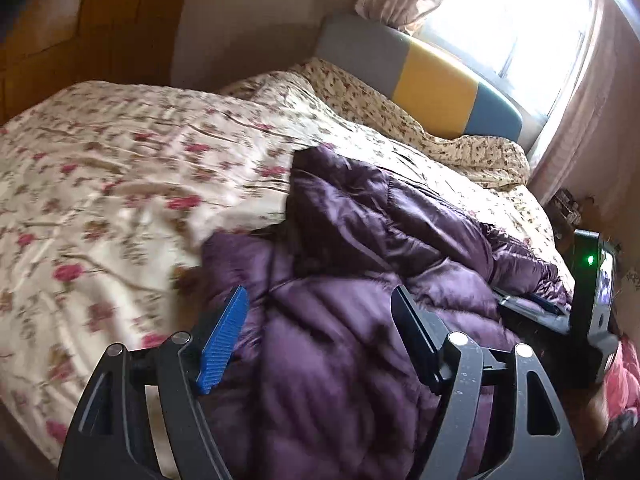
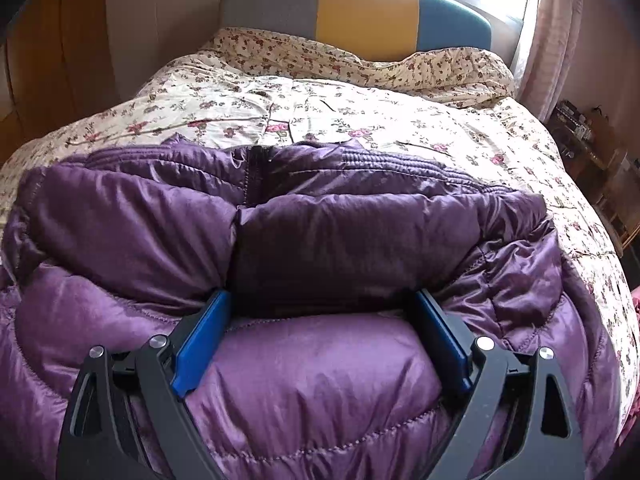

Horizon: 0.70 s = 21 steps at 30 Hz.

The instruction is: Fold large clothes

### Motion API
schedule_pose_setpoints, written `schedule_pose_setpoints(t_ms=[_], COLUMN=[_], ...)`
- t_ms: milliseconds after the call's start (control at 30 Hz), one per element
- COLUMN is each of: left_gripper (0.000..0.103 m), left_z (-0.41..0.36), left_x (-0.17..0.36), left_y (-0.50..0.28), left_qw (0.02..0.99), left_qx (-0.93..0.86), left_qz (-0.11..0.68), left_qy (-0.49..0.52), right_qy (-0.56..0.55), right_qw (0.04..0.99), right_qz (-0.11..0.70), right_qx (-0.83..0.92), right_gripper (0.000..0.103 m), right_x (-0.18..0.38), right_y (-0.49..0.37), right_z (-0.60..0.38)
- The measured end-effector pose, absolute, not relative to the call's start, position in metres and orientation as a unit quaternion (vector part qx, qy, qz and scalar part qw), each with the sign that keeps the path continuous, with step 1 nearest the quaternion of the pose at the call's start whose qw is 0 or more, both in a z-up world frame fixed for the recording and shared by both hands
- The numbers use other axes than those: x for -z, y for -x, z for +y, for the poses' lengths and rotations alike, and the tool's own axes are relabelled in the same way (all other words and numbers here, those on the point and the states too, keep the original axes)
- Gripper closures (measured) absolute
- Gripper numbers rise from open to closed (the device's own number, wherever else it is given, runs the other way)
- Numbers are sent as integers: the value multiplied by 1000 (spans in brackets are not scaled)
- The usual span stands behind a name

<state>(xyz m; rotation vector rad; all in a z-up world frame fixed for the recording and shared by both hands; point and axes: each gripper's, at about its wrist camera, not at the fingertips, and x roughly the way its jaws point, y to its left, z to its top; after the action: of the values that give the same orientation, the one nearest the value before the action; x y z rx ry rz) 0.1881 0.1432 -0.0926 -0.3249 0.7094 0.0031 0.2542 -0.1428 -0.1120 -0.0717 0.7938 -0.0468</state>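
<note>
A purple quilted puffer jacket (image 1: 360,220) lies bunched on the bed, and the right wrist view shows its upper part (image 2: 140,208) folded over toward me. My left gripper (image 1: 320,294) hovers over the jacket's near side, open, with nothing pinched between its fingers. My right gripper (image 2: 320,300) is spread wide and straddles a puffy panel of the jacket that fills the gap between its blue pads. I see no clamp on the fabric. In the left wrist view the right gripper (image 1: 532,306) rests low on the jacket's far right edge.
The bed carries a cream floral quilt (image 1: 120,160) and a small-flowered pillow (image 2: 360,60) against a grey, yellow and blue headboard (image 2: 360,12). A bright window (image 1: 512,20) with curtains is behind it. A wooden wardrobe (image 1: 80,20) stands left and a cluttered shelf (image 2: 580,128) right.
</note>
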Motion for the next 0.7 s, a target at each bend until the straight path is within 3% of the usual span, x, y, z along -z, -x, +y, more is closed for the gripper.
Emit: schedule_pose_setpoints(t_ms=[100,233,333,533,700], left_gripper=[29,29,29,29,29], left_z=[158,183,194,199,208], left_x=[93,105,115,122,132], left_y=[-173,-160,-153,-149,-147], left_qw=[924,910,897,877,850], left_qx=[-5,2,14,49,77], left_qz=[347,362,371,377,373], left_qy=[161,204,240,295,364], right_qy=[30,20,4,-5,15], right_qw=[931,935,935,930,918], right_qz=[365,352,353,363,391], right_qx=[13,-18,-33,-58,-69], right_gripper=[18,55,72,84,84], right_x=[99,86,80,84,104], right_y=[-238,-208,-190,-163,-162], right_z=[-143,-143,-143,-135,-128])
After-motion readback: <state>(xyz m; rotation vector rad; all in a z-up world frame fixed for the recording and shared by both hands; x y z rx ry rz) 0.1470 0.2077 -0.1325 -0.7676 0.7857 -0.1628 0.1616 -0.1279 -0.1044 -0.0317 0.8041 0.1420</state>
